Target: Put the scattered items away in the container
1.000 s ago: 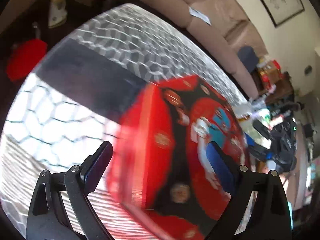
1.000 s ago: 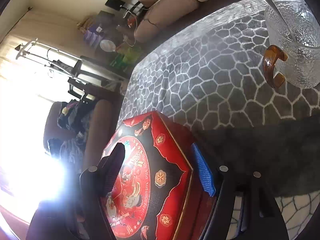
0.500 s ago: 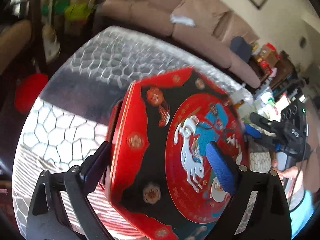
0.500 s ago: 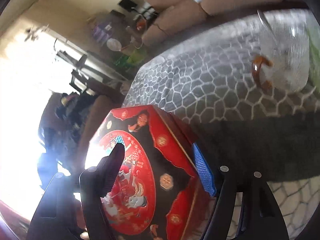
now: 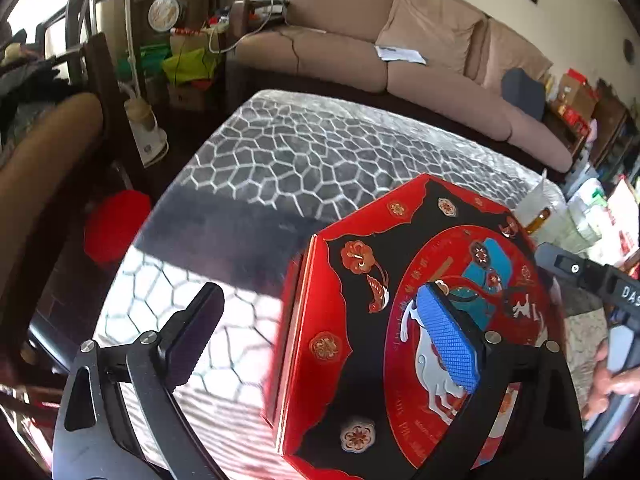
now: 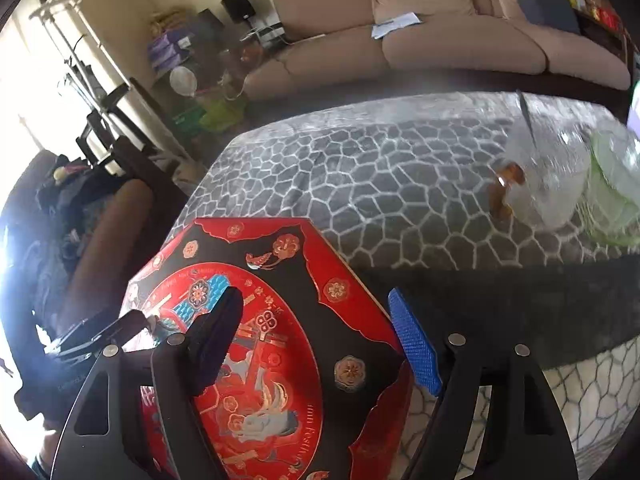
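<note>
Behind everything runs a tan fabric sofa (image 5: 360, 60), and in front of it a table under a grey cloth with a white honeycomb pattern (image 5: 312, 152).

Through my left wrist camera, the red-and-black octagonal tin box with a painted lid (image 5: 360, 340) sits at about four o'clock, its lid on. My left gripper (image 5: 316, 328) stands wide and its jaws have just been opening. The blue pad (image 5: 448, 344) hovers over the lid's picture and the dark finger (image 5: 192, 332) is out over the cloth at eight o'clock; neither presses the tin. At three o'clock a hand (image 5: 608, 384) holds the other black tool.

Through my right wrist camera, the same tin fills six to eight o'clock. My right gripper (image 6: 320, 344) is open fairly wide, its jaws having just been opening too, with the dark finger (image 6: 216, 336) over the lid and the blue pad (image 6: 416, 352) just off the tin's corner, gripping nothing. At two o'clock stand a clear textured glass bowl (image 6: 556, 176) with a metal utensil (image 6: 528, 120) leaning in it, a brown amber-coloured curved piece (image 6: 506, 188) against its side, and a pale green glass dish (image 6: 612, 184) beside it.

I judge the step to be getting the container ready. Next I need to lift the lid off, so a jaw pair must straddle the lid's rim squarely before closing.
</note>
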Action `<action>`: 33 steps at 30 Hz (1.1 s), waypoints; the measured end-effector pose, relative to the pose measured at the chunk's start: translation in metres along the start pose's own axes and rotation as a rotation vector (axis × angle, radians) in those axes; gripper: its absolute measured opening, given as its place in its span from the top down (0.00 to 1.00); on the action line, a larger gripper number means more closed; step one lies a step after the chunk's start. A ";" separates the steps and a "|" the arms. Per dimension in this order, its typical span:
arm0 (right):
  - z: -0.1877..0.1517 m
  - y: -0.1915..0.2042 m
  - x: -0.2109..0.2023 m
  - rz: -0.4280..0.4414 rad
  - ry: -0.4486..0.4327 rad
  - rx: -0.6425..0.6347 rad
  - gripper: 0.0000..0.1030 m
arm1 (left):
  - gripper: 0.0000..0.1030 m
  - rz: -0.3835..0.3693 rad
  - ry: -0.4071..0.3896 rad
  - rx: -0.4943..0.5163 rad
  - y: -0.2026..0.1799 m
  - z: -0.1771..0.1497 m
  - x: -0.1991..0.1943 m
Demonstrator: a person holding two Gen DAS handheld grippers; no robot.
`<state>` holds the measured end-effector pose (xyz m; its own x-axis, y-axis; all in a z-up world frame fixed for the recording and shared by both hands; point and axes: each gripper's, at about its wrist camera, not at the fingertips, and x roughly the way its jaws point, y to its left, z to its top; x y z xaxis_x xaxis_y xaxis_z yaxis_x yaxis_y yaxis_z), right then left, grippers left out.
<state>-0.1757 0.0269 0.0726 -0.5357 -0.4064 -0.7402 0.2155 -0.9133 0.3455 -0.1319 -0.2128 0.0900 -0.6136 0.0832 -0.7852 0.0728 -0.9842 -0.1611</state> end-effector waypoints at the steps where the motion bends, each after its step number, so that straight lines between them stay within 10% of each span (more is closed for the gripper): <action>1: 0.004 0.004 0.002 0.000 0.006 -0.015 0.25 | 0.04 0.008 -0.004 -0.005 0.005 0.003 0.001; 8: 0.012 0.002 -0.022 0.010 -0.003 -0.027 0.29 | 0.03 0.026 0.003 0.003 0.017 0.011 0.007; 14: -0.064 -0.082 -0.079 0.146 0.000 0.261 0.27 | 0.04 0.007 0.012 -0.015 0.022 0.006 0.003; 19: -0.106 -0.094 -0.047 0.263 0.130 0.386 0.27 | 0.11 -0.008 0.029 -0.064 0.025 -0.006 -0.007; 33: -0.079 -0.056 -0.054 0.349 0.097 0.372 0.36 | 0.08 -0.119 0.086 -0.166 0.030 -0.039 -0.013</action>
<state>-0.0943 0.0985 0.0480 -0.4019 -0.7021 -0.5879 0.0537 -0.6589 0.7503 -0.0909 -0.2370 0.0726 -0.5568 0.2174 -0.8017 0.1363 -0.9281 -0.3464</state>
